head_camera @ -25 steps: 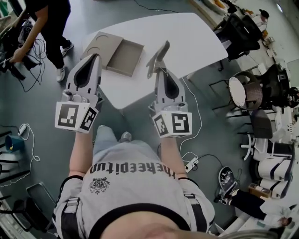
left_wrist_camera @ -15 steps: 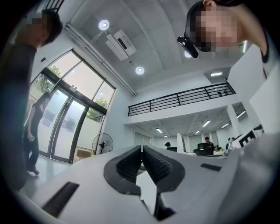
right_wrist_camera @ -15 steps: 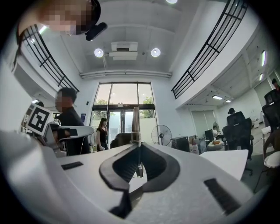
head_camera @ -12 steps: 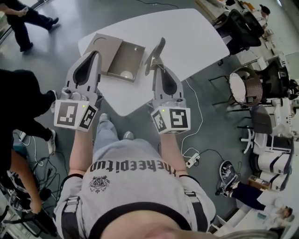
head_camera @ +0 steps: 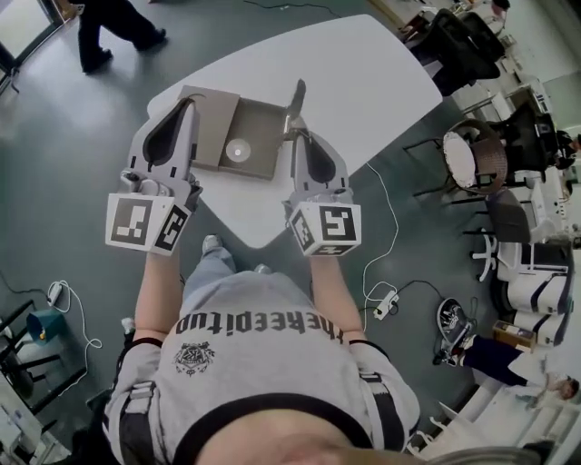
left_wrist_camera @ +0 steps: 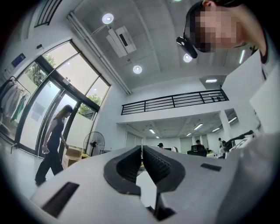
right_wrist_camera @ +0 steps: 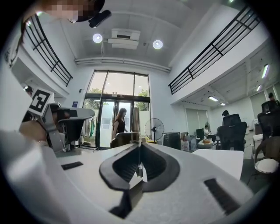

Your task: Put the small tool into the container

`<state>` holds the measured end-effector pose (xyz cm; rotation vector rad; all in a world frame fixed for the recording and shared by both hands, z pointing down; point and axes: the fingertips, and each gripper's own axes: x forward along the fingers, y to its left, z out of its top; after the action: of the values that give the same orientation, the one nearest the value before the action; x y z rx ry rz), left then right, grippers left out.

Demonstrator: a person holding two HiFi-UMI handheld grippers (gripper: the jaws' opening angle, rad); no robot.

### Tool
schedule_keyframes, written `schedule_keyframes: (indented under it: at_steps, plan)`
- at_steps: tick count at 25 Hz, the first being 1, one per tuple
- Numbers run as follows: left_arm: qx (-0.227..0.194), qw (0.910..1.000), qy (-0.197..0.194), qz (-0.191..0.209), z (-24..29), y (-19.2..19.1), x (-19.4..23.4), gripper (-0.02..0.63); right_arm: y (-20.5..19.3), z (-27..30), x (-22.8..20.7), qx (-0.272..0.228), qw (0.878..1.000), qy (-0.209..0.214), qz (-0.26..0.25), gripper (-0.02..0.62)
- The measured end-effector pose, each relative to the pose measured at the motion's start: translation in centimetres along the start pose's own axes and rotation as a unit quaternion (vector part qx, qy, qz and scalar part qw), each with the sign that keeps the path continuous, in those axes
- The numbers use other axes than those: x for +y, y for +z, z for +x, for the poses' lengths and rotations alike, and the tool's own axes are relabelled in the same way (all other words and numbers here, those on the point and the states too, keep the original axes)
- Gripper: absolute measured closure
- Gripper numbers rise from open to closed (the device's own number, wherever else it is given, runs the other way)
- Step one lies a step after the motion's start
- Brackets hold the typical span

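Jaws: left gripper pressed together, empty | right gripper clamped on small tool

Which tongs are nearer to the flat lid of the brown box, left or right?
Left. The left tongs hang over the left edge of the lid; the right tongs, shut on the small tool, are beyond the tray, at its right side.

White table; black chair beside its right edge; power strip on floor; person walking top left.
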<state>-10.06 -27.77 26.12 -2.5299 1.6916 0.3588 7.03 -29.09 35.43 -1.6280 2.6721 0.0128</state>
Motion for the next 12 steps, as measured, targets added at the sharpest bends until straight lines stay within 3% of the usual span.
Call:
schedule_keyframes:
  at_steps: [12]
  plan:
    - [0.010, 0.9993, -0.036, -0.006, 2.5, -0.8, 5.2, 0.592, -7.4, 5.2, 1.3, 0.098, 0.994, -0.037, -0.008, 0.592]
